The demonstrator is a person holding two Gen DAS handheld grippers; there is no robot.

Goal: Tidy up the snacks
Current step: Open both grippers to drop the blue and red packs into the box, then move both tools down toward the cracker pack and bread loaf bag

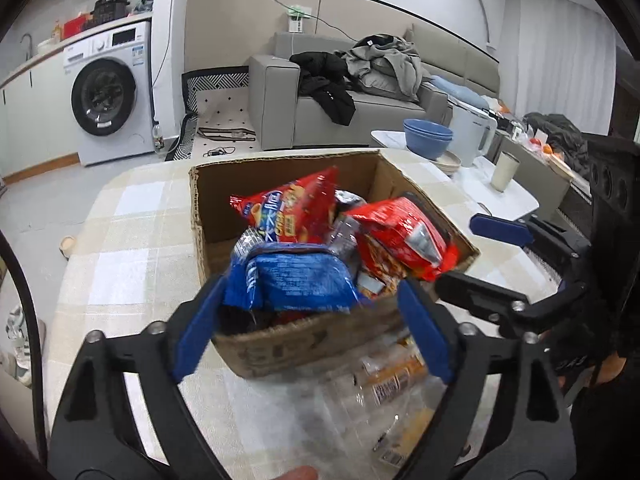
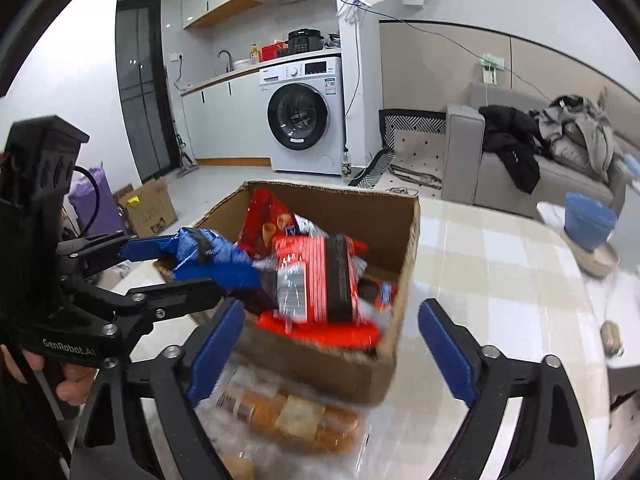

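Snacks are filling a cardboard box (image 1: 280, 354) on the table (image 1: 132, 240). Left gripper (image 1: 310, 322) is sitting spread, a blue packet (image 1: 296, 280) between its fingers. Right gripper (image 2: 332, 350) is hovering spread near the box.

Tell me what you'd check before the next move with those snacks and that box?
1. Left gripper open: ok, jaws spread wide.
2. Blue foil snack packet lined up between its jaws: ok; whether a finger touches it, cannot tell.
3. Right gripper open and empty: ok.
4. Brown cardboard box has spare room: not ok, red snack bags heap above the rim.
5. All snacks are boxed: not ok, a clear bag of orange-brown snacks lies on the checked tablecloth in front of the box.
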